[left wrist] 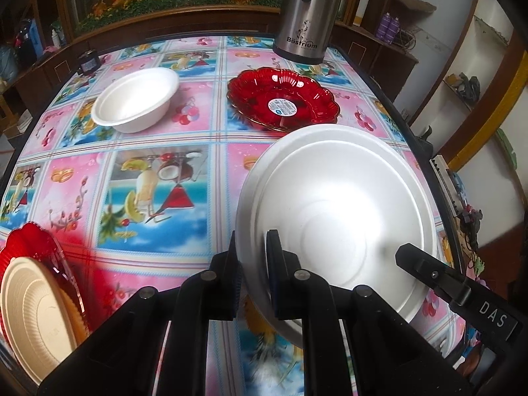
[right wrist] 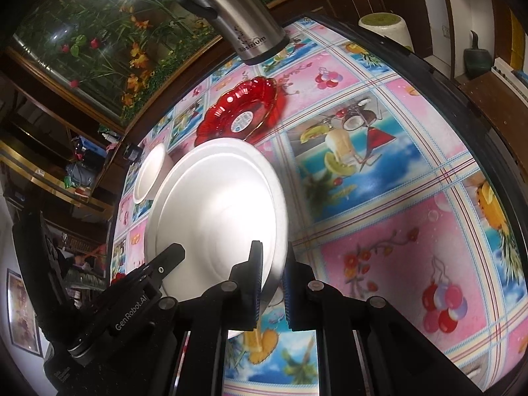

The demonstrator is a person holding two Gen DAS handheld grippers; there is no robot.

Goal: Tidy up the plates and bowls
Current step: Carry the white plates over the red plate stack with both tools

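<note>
Closest in: left gripper (left wrist: 252, 264) clamped narrow on the near rim of the white foam bowl (left wrist: 336, 211), right gripper (right wrist: 272, 274) pinching the opposite rim, so held between both, tilted, above the table. Farther back, a second white foam bowl (left wrist: 137, 102) resting upright, a red glass dish (left wrist: 283, 99) near the steel thermos (left wrist: 303, 13); at the left edge, a beige ribbed plate (left wrist: 29, 310) stacked in another red dish (left wrist: 33, 241).

Risks, as a guess: foam rim creasing or cracking under two opposed pinches; slipping out if one grip opens early; knocking the red glass dish just beyond.

Glossy vinyl tablecloth (left wrist: 158, 198), pink and blue fruit-drink print, probably slick. Dark wood cabinets and a flower mural behind.
</note>
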